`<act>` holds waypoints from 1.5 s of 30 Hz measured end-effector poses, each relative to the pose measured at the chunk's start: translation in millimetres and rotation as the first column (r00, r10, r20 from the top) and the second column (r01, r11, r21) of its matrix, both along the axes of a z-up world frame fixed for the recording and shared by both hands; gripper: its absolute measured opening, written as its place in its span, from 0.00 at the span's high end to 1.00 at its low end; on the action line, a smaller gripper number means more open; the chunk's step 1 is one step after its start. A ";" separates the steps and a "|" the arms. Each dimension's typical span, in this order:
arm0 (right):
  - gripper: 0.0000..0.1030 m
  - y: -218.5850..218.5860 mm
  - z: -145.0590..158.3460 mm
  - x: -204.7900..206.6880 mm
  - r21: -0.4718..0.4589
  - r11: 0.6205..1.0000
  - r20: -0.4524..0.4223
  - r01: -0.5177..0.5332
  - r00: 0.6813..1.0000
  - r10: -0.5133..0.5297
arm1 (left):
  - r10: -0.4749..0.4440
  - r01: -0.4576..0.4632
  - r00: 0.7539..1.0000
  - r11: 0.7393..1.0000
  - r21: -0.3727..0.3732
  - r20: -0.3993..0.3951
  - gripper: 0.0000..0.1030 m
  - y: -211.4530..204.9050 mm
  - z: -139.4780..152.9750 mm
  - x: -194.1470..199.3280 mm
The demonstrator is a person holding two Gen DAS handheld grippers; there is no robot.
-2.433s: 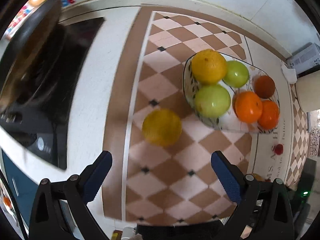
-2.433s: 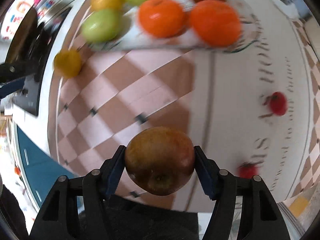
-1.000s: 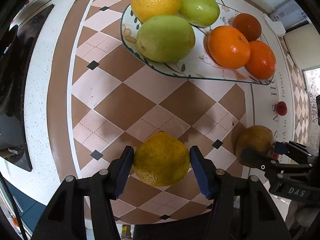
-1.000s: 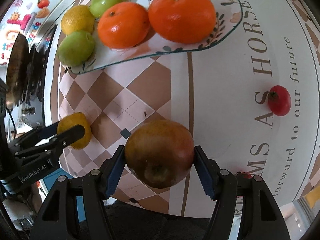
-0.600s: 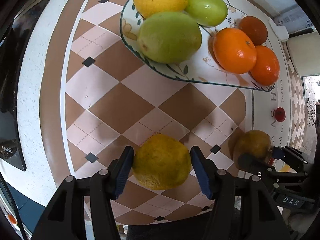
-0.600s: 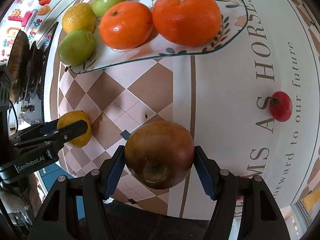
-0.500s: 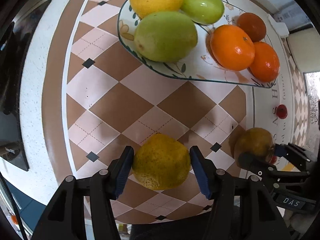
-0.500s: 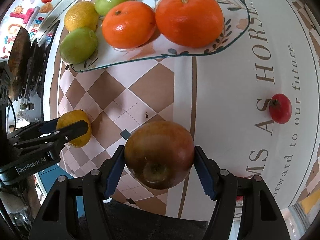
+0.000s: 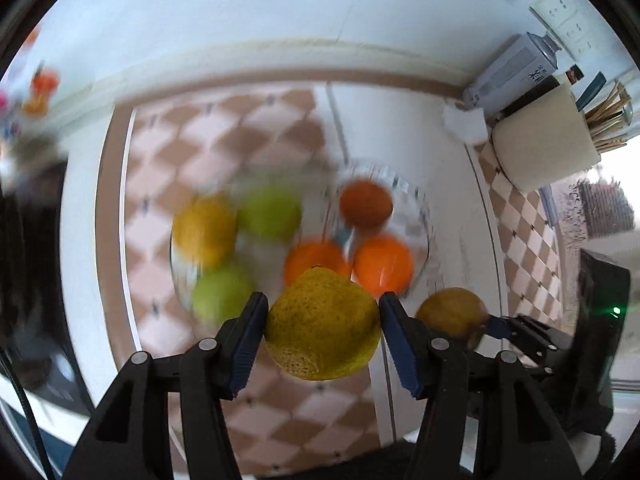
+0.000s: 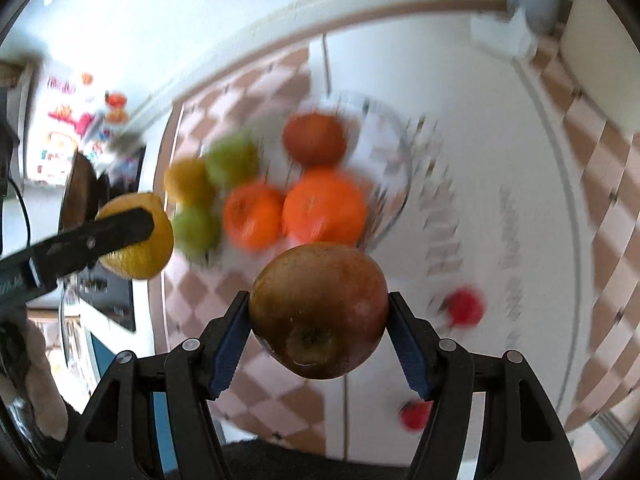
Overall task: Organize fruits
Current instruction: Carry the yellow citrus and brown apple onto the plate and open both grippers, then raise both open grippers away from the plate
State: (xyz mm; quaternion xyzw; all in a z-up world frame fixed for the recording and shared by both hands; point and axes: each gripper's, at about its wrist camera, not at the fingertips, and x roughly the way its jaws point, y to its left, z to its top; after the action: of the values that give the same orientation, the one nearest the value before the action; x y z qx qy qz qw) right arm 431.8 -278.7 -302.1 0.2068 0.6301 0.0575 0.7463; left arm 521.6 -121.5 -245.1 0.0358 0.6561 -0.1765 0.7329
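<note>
My left gripper [image 9: 322, 326] is shut on a yellow-green citrus fruit [image 9: 322, 324] and holds it in the air in front of the fruit plate [image 9: 418, 200]. My right gripper [image 10: 318, 312] is shut on a brown-red apple [image 10: 318, 310], also lifted. The plate [image 10: 394, 152] holds two oranges, two green fruits, a yellow fruit and a dark red-brown fruit, all blurred by motion. In the left wrist view the apple [image 9: 452, 316] shows to the right; in the right wrist view the citrus [image 10: 138, 236] shows to the left.
Two small red tomatoes [image 10: 464, 306] lie on the white mat right of the plate. A cream container with sticks [image 9: 544, 140] and a carton [image 9: 508, 68] stand at the back right. A dark stove [image 10: 100, 184] is at the left.
Both grippers have risen and tilted up with their fruits; the plate now looks smaller and farther, and the back wall has come into view. The scene is motion blurred.
</note>
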 end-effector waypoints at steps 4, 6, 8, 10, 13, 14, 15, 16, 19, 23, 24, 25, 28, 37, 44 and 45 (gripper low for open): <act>0.33 -31.7 -1.0 41.7 -0.032 0.999 0.012 0.025 1.000 -0.025 | -0.018 0.018 1.000 0.999 0.050 -0.016 0.46 -23.3 -13.0 44.7; 0.33 -43.4 -2.9 56.9 -0.049 0.999 0.017 0.023 1.000 -0.023 | -0.017 0.019 0.999 0.997 0.068 -0.038 0.46 -30.0 -23.3 66.0; 0.33 -47.7 -5.5 69.9 -0.061 0.998 0.016 0.021 1.000 -0.020 | -0.025 0.030 0.999 0.995 0.096 -0.046 0.46 -39.9 -33.6 80.8; 0.33 -50.4 -10.4 82.8 -0.074 0.997 0.012 0.011 1.000 -0.010 | -0.030 0.037 0.998 0.991 0.130 -0.048 0.46 -48.1 -41.6 95.9; 0.33 -48.3 -20.7 99.8 -0.074 0.997 -0.004 -0.003 1.000 0.002 | -0.038 0.050 0.996 0.986 0.158 -0.080 0.46 -55.4 -55.3 111.2; 0.33 -46.8 -23.9 103.4 -0.075 0.997 -0.011 -0.009 1.000 0.009 | -0.047 0.062 0.995 0.984 0.166 -0.093 0.46 -58.0 -59.6 113.5; 0.33 -44.8 -26.9 106.4 -0.073 0.997 -0.018 -0.019 1.000 0.017 | -0.058 0.077 0.992 0.982 0.174 -0.111 0.46 -60.6 -64.8 114.4; 0.33 -44.5 -29.1 108.1 -0.070 0.997 -0.022 -0.024 0.999 0.023 | -0.067 0.090 0.989 0.980 0.179 -0.130 0.46 -62.4 -70.4 114.1; 0.33 -37.7 -37.0 110.4 -0.059 0.997 -0.038 -0.052 0.998 0.049 | -0.075 0.110 0.982 0.974 0.198 -0.176 0.46 -63.5 -86.0 112.9; 0.33 -31.6 -45.2 110.0 -0.035 0.997 -0.064 -0.071 0.996 0.069 | -0.053 0.102 0.971 0.974 0.201 -0.235 0.46 -57.7 -102.4 111.8; 0.32 -29.7 -47.3 108.9 -0.029 0.996 -0.072 -0.079 0.994 0.076 | -0.042 0.091 0.967 0.978 0.186 -0.253 0.46 -54.8 -104.6 110.5; 0.32 -27.6 -48.3 108.0 -0.024 0.996 -0.071 -0.087 0.994 0.085 | -0.035 0.084 0.965 0.980 0.179 -0.260 0.46 -53.3 -105.2 109.7; 0.32 -24.2 -48.7 105.7 -0.027 0.995 -0.087 -0.094 0.992 0.091 | -0.034 0.082 0.964 0.982 0.171 -0.264 0.45 -50.4 -104.9 107.1; 0.13 -24.9 -42.9 100.1 0.012 0.997 -0.114 -0.075 0.991 0.076 | -0.021 0.061 0.967 0.986 0.154 -0.254 0.15 -40.3 -95.4 102.2; 0.09 -25.4 -25.3 86.8 -0.069 0.997 -0.085 -0.044 0.996 0.038 | 0.017 0.004 0.992 0.986 0.165 -0.127 0.15 -13.3 -67.9 81.3; 0.09 -23.2 -20.4 83.1 -0.094 0.995 -0.074 -0.043 0.997 0.037 | 0.024 -0.006 0.994 0.985 0.173 -0.102 0.15 -9.6 -62.8 76.1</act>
State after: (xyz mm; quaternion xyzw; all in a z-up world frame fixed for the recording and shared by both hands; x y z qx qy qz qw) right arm 514.8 -301.9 -322.5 0.1600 0.6626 0.0347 0.7309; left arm 597.7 -131.1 -307.9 0.0849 0.7065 -0.1150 0.6932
